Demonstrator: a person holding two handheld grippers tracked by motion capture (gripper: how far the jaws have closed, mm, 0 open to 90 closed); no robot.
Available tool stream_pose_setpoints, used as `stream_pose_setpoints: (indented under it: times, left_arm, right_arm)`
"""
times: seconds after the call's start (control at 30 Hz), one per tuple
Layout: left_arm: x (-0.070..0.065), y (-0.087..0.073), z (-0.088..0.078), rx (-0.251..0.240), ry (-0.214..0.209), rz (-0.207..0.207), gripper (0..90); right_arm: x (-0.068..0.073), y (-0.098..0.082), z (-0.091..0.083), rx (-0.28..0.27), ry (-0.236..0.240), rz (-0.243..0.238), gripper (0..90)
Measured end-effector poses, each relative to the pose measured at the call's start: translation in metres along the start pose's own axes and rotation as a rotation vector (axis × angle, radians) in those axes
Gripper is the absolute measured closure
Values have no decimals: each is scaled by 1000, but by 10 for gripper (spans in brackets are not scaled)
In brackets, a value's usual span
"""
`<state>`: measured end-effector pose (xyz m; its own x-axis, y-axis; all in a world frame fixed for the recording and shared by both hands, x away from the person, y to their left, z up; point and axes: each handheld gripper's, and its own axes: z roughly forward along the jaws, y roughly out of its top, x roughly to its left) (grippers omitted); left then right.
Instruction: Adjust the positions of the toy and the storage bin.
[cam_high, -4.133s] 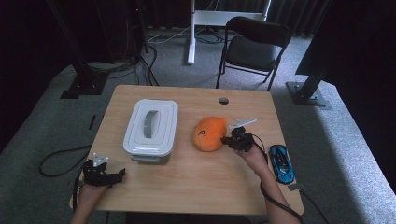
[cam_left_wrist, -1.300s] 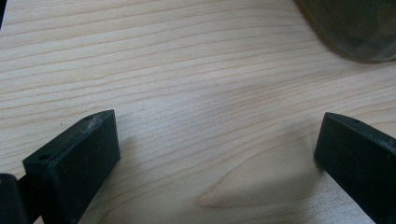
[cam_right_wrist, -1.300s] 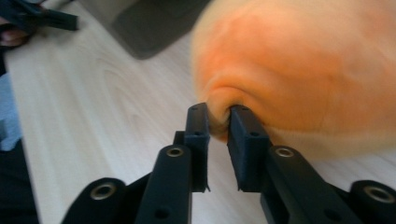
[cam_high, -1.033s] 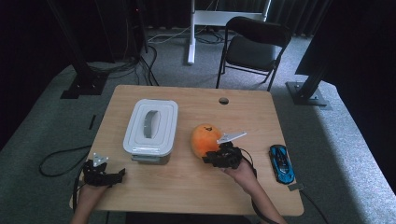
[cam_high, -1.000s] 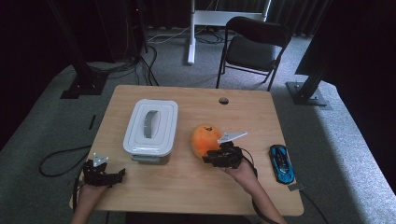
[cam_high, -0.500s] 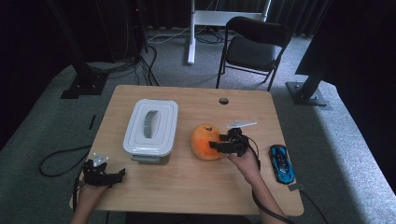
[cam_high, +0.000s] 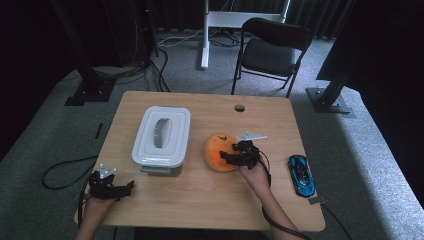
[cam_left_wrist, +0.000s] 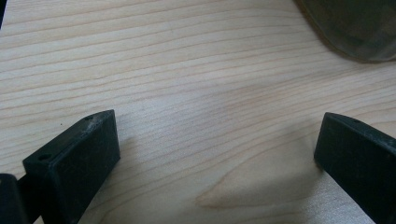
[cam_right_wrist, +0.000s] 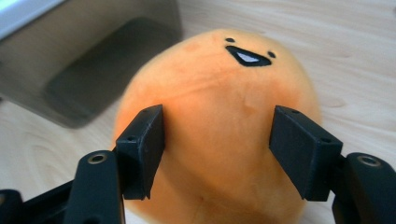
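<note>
Your right gripper (cam_high: 235, 155) has its black, blocky jaws spread around the orange plush toy (cam_high: 219, 152), which sits between them; they have just been opening, and in the right gripper view (cam_right_wrist: 217, 154) the pads flank the soft body without denting it. Your left gripper (cam_high: 114, 187) rests near the front left corner with its jaws wide apart over bare wood (cam_left_wrist: 217, 158). The table (cam_high: 200, 205) is pale wood with a fine straight grain and rounded corners. On it, left of the toy, stands a rectangular plastic box (cam_high: 161, 135) with a smooth white lid and smoky translucent walls. Since a second ago your right hand has drawn a little toward the right, while the toy stays mid-table beside the box. The toy is a rounded, fuzzy orange dome with two dot eyes and a small open black mouth (cam_right_wrist: 247, 55). A glossy blue toy car (cam_high: 301, 174) lies near the right edge.
</note>
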<state>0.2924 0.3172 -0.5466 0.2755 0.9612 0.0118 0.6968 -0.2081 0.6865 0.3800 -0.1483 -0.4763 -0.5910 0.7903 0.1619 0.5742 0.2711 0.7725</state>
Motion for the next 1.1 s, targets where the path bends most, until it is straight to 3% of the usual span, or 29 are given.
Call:
stream_pose_setpoints:
  times: [0.17, 0.2, 0.53, 0.63, 0.9, 1.1]
  left_arm:
    - [0, 0, 0, 0, 0, -1, 5]
    - [0, 0, 0, 0, 0, -2, 5]
    - [0, 0, 0, -1, 0, -1, 5]
    - [0, 0, 0, -1, 0, -1, 5]
    - [0, 0, 0, 0, 0, -2, 5]
    - [0, 0, 0, 0, 0, -1, 5]
  right_arm:
    - [-1, -5, 3, -4, -11, -11, 325]
    - [-3, -7, 6, 15, 18, 15, 308]
    - [-1, -8, 10, 47, 38, 29, 311]
    - [2, -9, 11, 49, 47, 11, 435]
    - [11, 0, 5, 74, -6, -39, 725]
    - [9, 4, 0, 64, -22, -46, 753]
